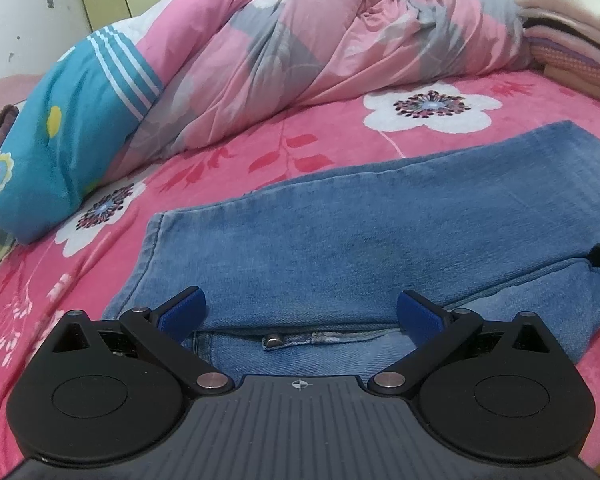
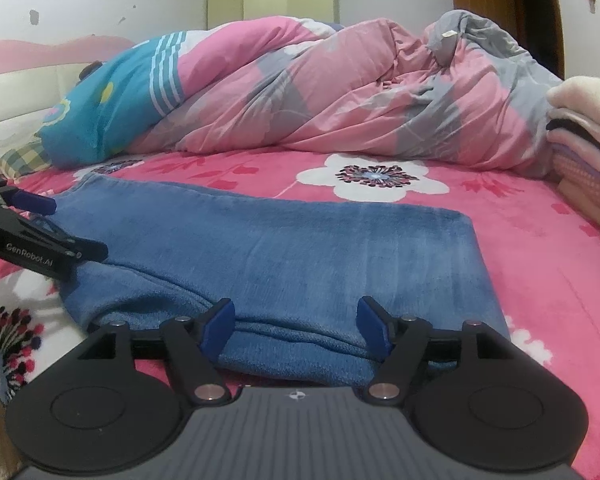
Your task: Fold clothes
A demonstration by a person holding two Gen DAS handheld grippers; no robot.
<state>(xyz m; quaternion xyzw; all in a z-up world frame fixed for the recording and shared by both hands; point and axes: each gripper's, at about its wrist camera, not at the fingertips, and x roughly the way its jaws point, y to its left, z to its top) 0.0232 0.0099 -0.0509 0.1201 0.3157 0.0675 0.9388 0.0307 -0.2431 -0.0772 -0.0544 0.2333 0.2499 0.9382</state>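
A pair of blue jeans (image 1: 340, 240) lies folded lengthwise on the pink flowered bedspread (image 1: 260, 152). My left gripper (image 1: 300, 312) is open, its blue pads on either side of the waistband with its metal button (image 1: 274, 339). In the right wrist view the jeans (image 2: 280, 248) stretch across the bed. My right gripper (image 2: 292, 326) is open, straddling the near folded edge of the denim. The left gripper (image 2: 32, 204) shows at the left edge, over the jeans' far end.
A rumpled pink, grey and teal quilt (image 1: 260, 52) is heaped along the back of the bed. A stack of folded clothes (image 2: 588, 136) sits at the right. A checked pillow (image 2: 20, 160) lies at the left. A wardrobe (image 2: 272, 0) stands behind.
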